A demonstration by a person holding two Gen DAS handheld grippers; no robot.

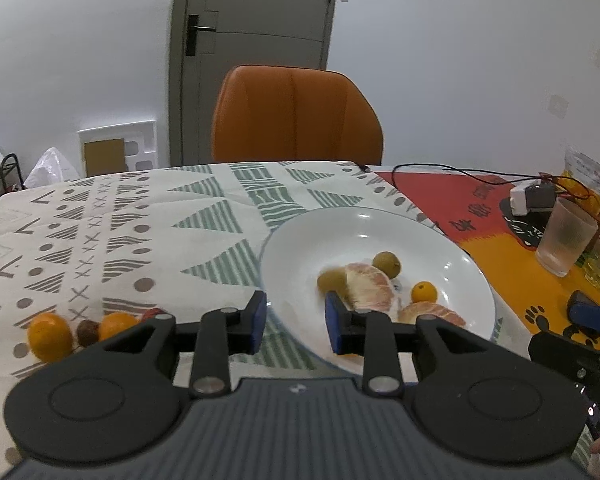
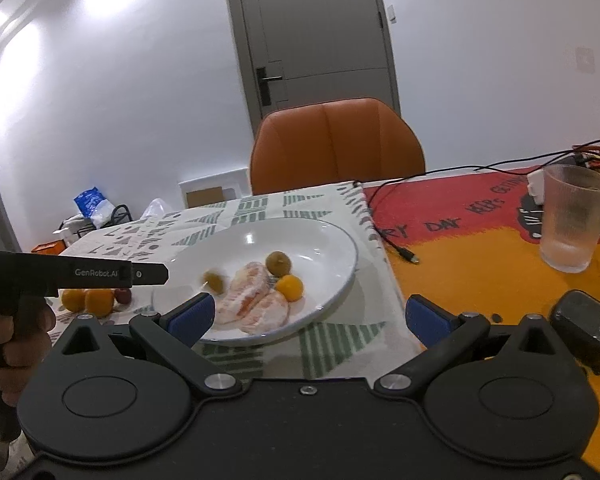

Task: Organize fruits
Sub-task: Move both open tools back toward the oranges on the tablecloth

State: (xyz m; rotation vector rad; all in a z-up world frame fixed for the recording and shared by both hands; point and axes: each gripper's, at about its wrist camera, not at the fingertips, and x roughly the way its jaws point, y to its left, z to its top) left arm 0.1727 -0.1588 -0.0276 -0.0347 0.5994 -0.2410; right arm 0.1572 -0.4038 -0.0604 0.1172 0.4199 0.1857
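Note:
A white plate (image 1: 380,216) (image 2: 340,240) holds two peeled citrus segments (image 1: 370,286) (image 2: 246,294), a small orange fruit (image 1: 424,292) (image 2: 290,287) and a round green-brown fruit (image 1: 386,264) (image 2: 278,262). Another green fruit (image 1: 331,280) (image 2: 214,280) shows blurred over the plate's near left part, just beyond my left gripper (image 1: 296,325). Its blue pads stand a little apart with nothing between them. My right gripper (image 2: 310,318) is wide open and empty at the plate's near edge. Left of the plate lie two orange fruits (image 1: 50,336) (image 1: 116,324), a brown one (image 1: 87,332) and a red one (image 1: 154,314).
An orange chair (image 1: 296,116) stands behind the table. On the orange-red mat to the right are a frosted glass (image 2: 572,220), black cables (image 2: 404,248) and a small black device (image 2: 584,326). A hand (image 2: 16,332) holds the left gripper's black bar (image 2: 100,273) at the left.

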